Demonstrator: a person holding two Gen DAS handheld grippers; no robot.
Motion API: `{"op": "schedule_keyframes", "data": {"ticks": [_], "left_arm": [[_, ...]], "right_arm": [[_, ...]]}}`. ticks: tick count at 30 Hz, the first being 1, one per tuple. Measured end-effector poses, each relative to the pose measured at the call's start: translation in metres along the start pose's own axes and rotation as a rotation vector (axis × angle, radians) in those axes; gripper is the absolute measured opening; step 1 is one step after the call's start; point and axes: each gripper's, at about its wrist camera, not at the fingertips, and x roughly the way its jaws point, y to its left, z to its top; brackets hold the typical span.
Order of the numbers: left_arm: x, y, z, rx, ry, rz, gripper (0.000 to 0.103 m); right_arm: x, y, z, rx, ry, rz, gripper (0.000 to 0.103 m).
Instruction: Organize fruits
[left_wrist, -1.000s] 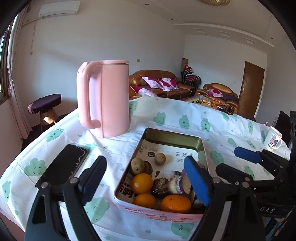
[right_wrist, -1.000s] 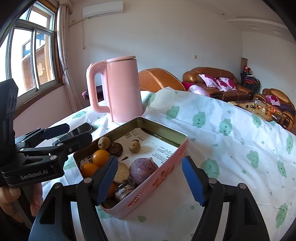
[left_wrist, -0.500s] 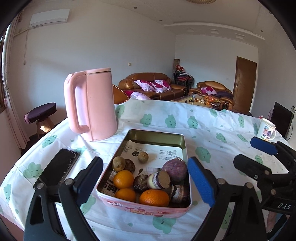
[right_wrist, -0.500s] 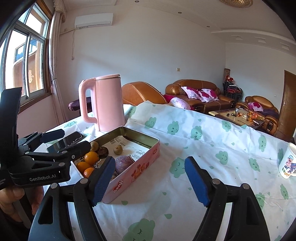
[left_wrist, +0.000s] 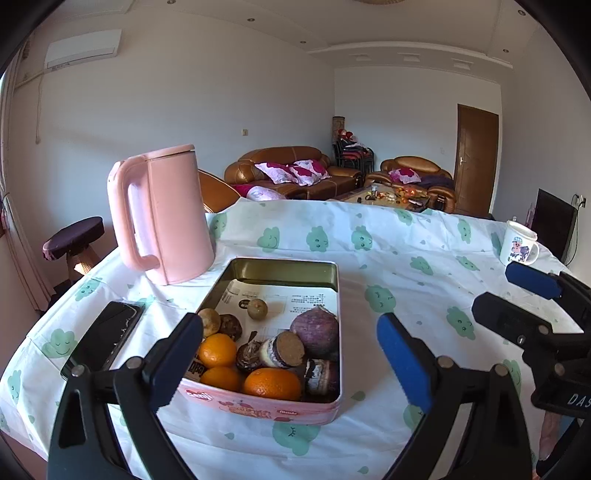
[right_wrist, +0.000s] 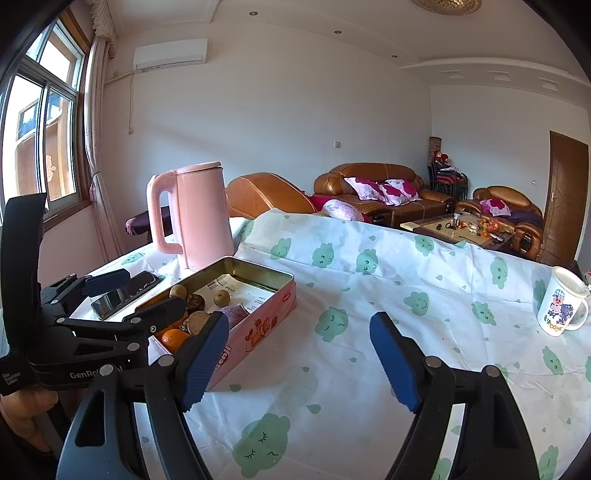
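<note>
A pink tin box stands on the clouded tablecloth. It holds up to three oranges, a purple round fruit, small brown fruits and other dark pieces on a printed paper. My left gripper is open and empty, raised just in front of the box. My right gripper is open and empty, to the right of the box above bare cloth. The left gripper also shows in the right wrist view, and the right gripper in the left wrist view.
A pink kettle stands behind the box at the left. A black phone lies left of the box. A white cartoon mug stands at the far right. Sofas and a coffee table lie beyond the table.
Both grippers have pulled back and up from the box, so it looks smaller and farther. The right gripper has swung to the right. Both stay open.
</note>
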Motion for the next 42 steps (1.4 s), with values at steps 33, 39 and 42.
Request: {"op": "schedule_keyframes", "data": {"ticks": [33,39,42], "left_arm": [[-0.004,-0.017,-0.001,0.031,-0.008,-0.027,0.103],[-0.002,-0.021,-0.003,0.045,0.000,-0.028,0.103],[-0.004,-0.021,-0.004,0.048,-0.006,-0.026,0.103]], "right_arm": [[-0.023,-0.016,-0.006,0.026,-0.037,-0.061,0.081],[-0.023,-0.019,-0.009,0.030,-0.031,-0.065,0.081],[-0.020,-0.024,-0.012,0.032,-0.015,-0.081,0.081]]}}
